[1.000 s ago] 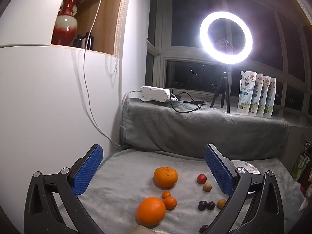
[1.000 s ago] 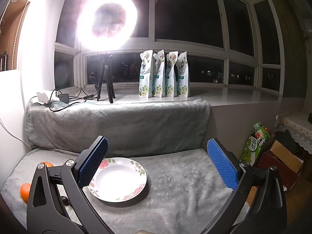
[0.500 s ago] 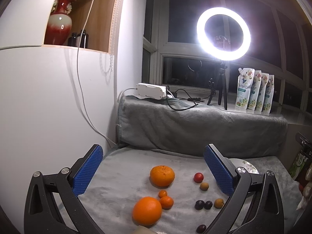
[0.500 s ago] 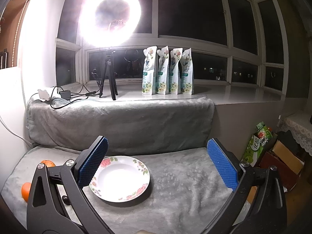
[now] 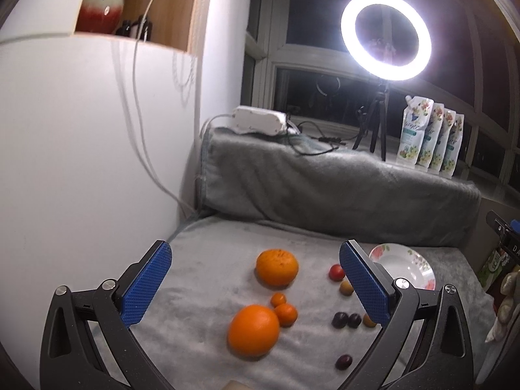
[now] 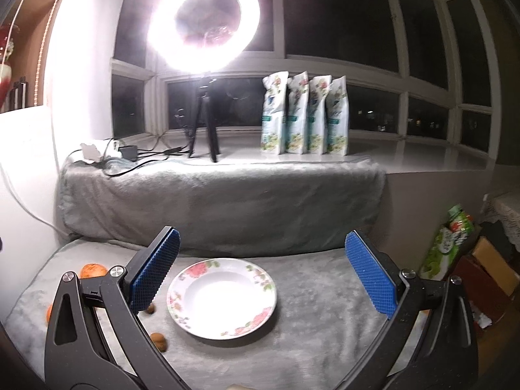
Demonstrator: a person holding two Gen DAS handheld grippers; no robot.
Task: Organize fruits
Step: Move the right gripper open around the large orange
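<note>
Fruit lies scattered on a grey blanket (image 5: 201, 260): a large orange (image 5: 253, 330), a mandarin (image 5: 277, 267), two small kumquats (image 5: 286, 314), a red cherry tomato (image 5: 336, 272), dark plums (image 5: 346, 320) and small brown fruits (image 5: 346, 288). My left gripper (image 5: 256, 286) hovers open above and short of them, holding nothing. An empty floral plate (image 6: 222, 298) sits to the right, seen between the fingers of my open right gripper (image 6: 263, 274). Small brown fruits (image 6: 159, 341) lie left of the plate.
A ring light on a tripod (image 5: 386, 37), several refill pouches (image 6: 304, 117) and a power strip (image 5: 258, 119) with cables stand on the raised ledge behind. A white wall (image 5: 81, 162) closes the left side. Boxes and a green carton (image 6: 445, 243) sit beyond the right edge.
Both grippers have tilted down and moved closer to the blanket. The fruits and the plate sit higher and larger in view. Both stay open.
</note>
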